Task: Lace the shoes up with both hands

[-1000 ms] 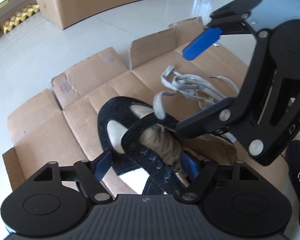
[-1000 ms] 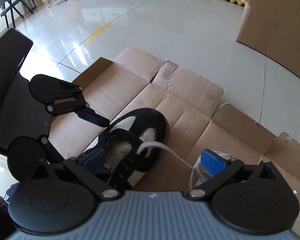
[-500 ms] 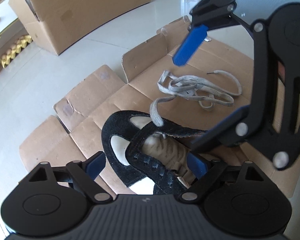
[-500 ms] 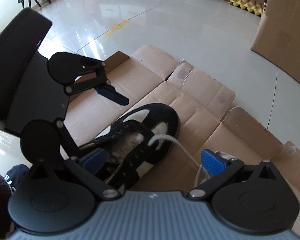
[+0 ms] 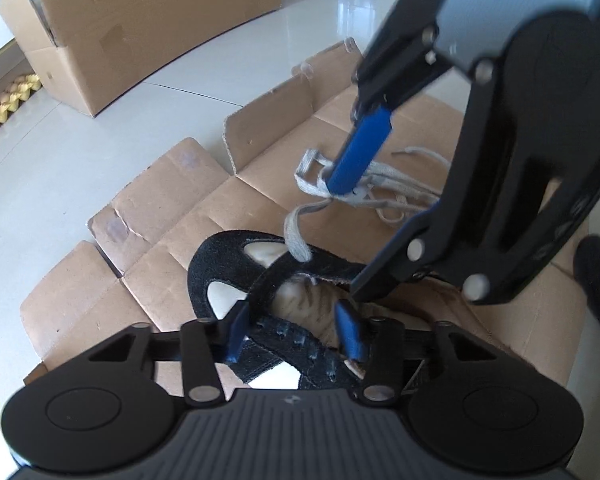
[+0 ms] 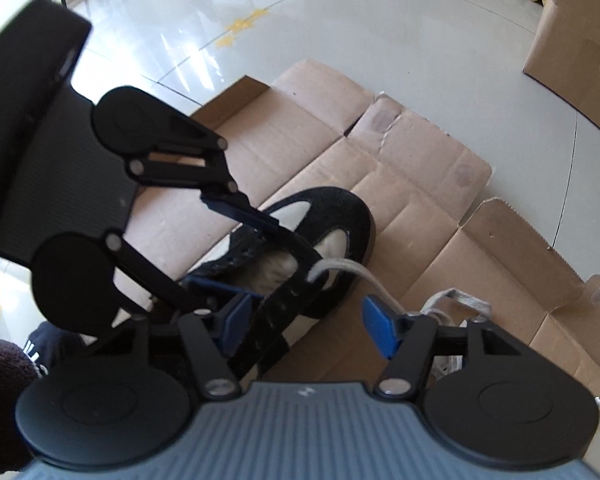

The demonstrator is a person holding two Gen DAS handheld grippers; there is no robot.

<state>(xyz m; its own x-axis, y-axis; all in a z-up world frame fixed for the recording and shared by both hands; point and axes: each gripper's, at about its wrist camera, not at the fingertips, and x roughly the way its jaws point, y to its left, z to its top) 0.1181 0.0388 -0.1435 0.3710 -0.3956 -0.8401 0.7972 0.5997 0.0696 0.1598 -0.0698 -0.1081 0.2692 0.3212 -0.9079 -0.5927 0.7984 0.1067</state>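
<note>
**Both grippers closing in on the shoe**

Left gripper (image 5: 294, 332): no more spread wide as a second ago, now much narrower and closing further. Between its blue pads (image 5: 236, 330), the near eyelet strip (image 5: 300, 344) of the shoe (image 5: 220, 264). Not yet clearly pressed on the strip, so not counted as a grip. Hardly moved from its place, only rolled a little.

Right gripper (image 6: 308, 322): also narrower than before and closing, but with a good gap left. Inside that gap, the other eyelet strip (image 6: 278, 320); just beside the outer pad, the grey lace (image 6: 340, 266). Nothing pinched so far. In the left wrist view, upper finger now lowered onto the loose bundle of lace, where half a second ago only hanging above it.

Outward from there: black shoe with pale panels, lying on flattened cardboard (image 5: 160, 208) on a shiny floor, toe away from both cameras. Lace passed through only one eyelet near the toe, then running out to the untidy bundle beside the shoe. Other eyelets empty.

Meaning for the task, as a judgement: end of the approach, start of the taking hold. Probably left to steady the shoe by its strip, right to pick up the lace for the next eyelet. Lacing itself barely begun. Risk: right pads closing on the strip instead of the lace.
</note>
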